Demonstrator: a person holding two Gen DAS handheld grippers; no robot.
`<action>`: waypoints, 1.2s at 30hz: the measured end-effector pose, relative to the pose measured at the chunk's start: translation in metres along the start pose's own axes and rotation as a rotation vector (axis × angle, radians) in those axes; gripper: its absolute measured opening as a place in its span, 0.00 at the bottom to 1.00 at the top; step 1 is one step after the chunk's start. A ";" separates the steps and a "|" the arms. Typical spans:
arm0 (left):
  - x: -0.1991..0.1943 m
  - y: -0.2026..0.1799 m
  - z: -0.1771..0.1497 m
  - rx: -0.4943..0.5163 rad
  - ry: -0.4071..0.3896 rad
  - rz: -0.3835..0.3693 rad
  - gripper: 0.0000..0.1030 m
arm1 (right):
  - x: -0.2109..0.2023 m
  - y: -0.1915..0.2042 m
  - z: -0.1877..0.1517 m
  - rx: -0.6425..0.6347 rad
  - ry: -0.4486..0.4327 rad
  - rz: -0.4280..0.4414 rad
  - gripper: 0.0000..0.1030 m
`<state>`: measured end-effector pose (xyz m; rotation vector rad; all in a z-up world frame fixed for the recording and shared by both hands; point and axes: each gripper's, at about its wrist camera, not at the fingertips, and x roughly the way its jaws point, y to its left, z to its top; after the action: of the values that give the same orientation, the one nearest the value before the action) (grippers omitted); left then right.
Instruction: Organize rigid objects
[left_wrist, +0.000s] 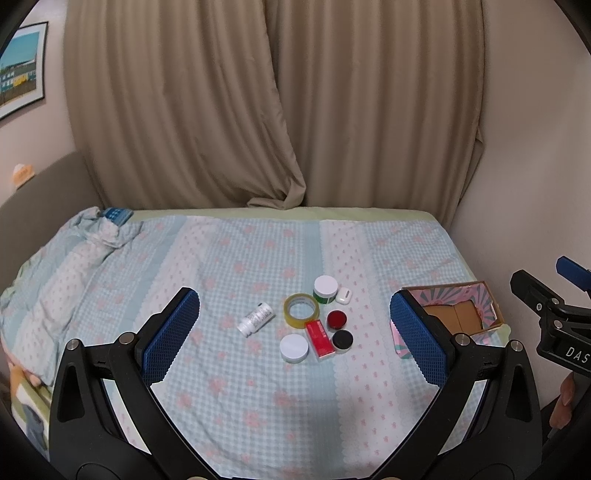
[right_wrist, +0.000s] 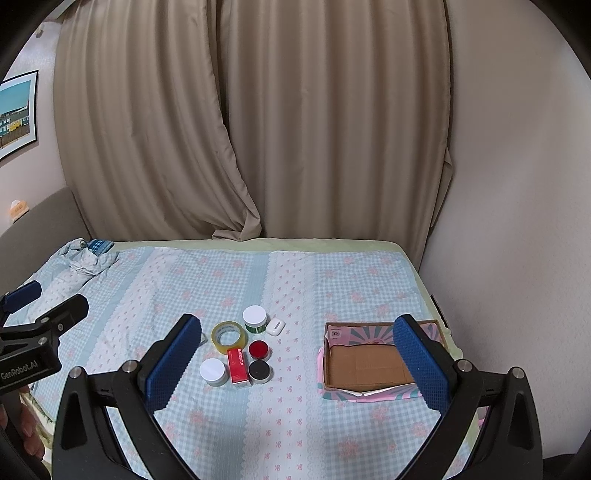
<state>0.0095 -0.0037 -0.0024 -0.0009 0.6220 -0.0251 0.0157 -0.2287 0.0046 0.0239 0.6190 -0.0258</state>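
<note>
1. Left wrist view: the left gripper (left_wrist: 295, 332) hangs above the bed (left_wrist: 229, 258) with its jaws spread wide and nothing between them, a stance that looks ready for a first pick.
2. Framed between its blue pads sits the cluster to be sorted: a pill bottle (left_wrist: 256, 319) lying on its side, a tape roll (left_wrist: 301, 310), a green jar (left_wrist: 325, 290), a white earbud case (left_wrist: 344, 295), a red-lidded jar (left_wrist: 336, 319), a red box (left_wrist: 320, 339), a black-lidded jar (left_wrist: 342, 341) and a white-lidded jar (left_wrist: 294, 348).
3. They are packed close, several touching, so a clean grasp likely starts at the edge.
4. The cardboard box (left_wrist: 461, 314), open and seemingly empty, lies well apart near the wall, presumably the destination.
5. Right wrist view: the right gripper (right_wrist: 297, 365) also hovers with jaws wide, holding nothing.
6. Here the cardboard box (right_wrist: 369, 365) sits just inside its right pad, and the cluster by its left pad; the pill bottle is hidden.
</note>
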 end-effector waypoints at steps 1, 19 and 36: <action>-0.001 0.000 -0.001 -0.004 0.003 0.005 0.99 | -0.001 -0.001 0.000 0.001 0.000 0.002 1.00; 0.066 0.096 -0.011 -0.021 0.197 0.012 0.99 | 0.063 0.028 -0.023 0.032 0.166 0.080 1.00; 0.285 0.168 -0.006 0.254 0.469 -0.218 0.99 | 0.185 0.148 -0.081 0.278 0.407 -0.029 1.00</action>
<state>0.2413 0.1572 -0.1745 0.1876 1.0816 -0.3227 0.1238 -0.0813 -0.1669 0.2949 1.0193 -0.1375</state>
